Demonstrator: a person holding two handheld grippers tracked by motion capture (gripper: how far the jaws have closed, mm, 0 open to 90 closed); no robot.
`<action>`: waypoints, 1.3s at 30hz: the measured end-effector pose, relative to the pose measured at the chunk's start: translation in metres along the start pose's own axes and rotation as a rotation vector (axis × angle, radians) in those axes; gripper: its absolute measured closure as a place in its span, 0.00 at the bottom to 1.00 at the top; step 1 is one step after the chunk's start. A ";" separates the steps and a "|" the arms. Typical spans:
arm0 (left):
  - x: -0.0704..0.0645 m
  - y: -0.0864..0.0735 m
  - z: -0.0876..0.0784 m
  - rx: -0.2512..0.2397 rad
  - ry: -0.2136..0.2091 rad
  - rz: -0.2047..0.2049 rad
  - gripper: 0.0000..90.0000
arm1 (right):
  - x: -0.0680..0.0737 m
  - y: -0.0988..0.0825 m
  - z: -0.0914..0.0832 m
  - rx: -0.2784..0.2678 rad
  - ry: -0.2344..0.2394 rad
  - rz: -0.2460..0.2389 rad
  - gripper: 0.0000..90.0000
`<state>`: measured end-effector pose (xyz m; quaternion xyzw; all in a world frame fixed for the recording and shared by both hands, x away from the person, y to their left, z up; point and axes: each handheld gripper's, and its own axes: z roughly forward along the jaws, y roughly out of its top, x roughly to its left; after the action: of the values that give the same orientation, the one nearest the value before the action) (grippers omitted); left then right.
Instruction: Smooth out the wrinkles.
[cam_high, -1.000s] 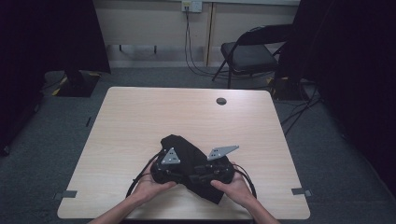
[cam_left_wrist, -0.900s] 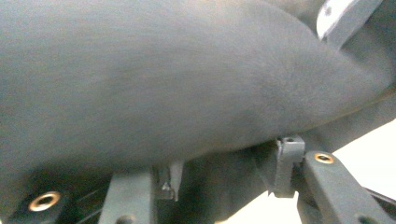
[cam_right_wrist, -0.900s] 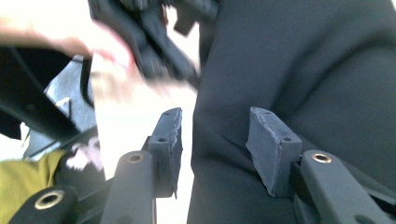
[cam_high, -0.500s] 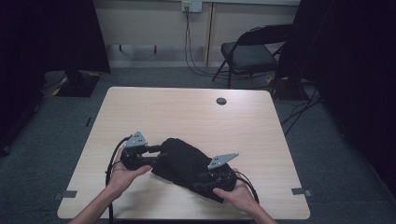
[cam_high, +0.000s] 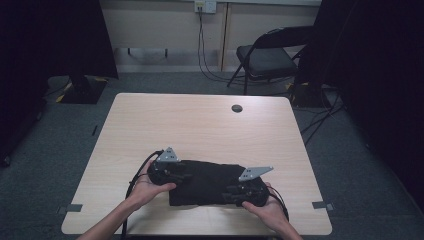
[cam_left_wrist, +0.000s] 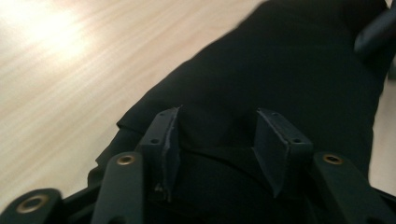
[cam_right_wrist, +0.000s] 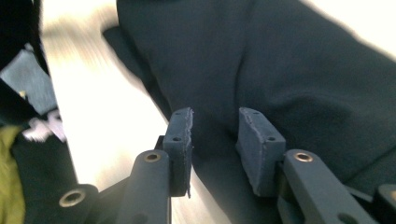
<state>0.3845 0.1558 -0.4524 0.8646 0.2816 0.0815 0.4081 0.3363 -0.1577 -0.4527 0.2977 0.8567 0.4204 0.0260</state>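
Spanning the near table (cam_high: 200, 125) edge — black cloth (cam_high: 207, 182)

A second ago your two grippers sat close together over the bunched black cloth (cam_high: 205, 181) near the middle of the counter's (cam_high: 200, 125) near edge. Now your left gripper (cam_high: 167, 172) has swung out to the cloth's left end and your right gripper (cam_high: 247, 192) sits at its right end, so they are well apart. The cloth, then a compact angled heap, now lies drawn out in a long band between them. Left jaws have just been opening with cloth between them; right jaws have just been closing over cloth
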 end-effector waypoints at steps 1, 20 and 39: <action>0.000 0.001 -0.002 0.000 0.002 -0.002 0.53 | 0.001 0.005 -0.005 -0.022 -0.014 -0.003 0.75; -0.020 -0.017 0.003 0.010 -0.072 0.010 0.41 | -0.013 -0.009 0.013 -0.006 -0.165 0.012 0.42; 0.001 -0.012 0.035 0.095 0.047 0.025 0.25 | -0.019 -0.005 0.031 -0.015 -0.271 0.027 0.37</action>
<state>0.3933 0.1396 -0.4844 0.8844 0.2838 0.0931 0.3587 0.3583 -0.1480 -0.4801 0.3629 0.8382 0.3829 0.1383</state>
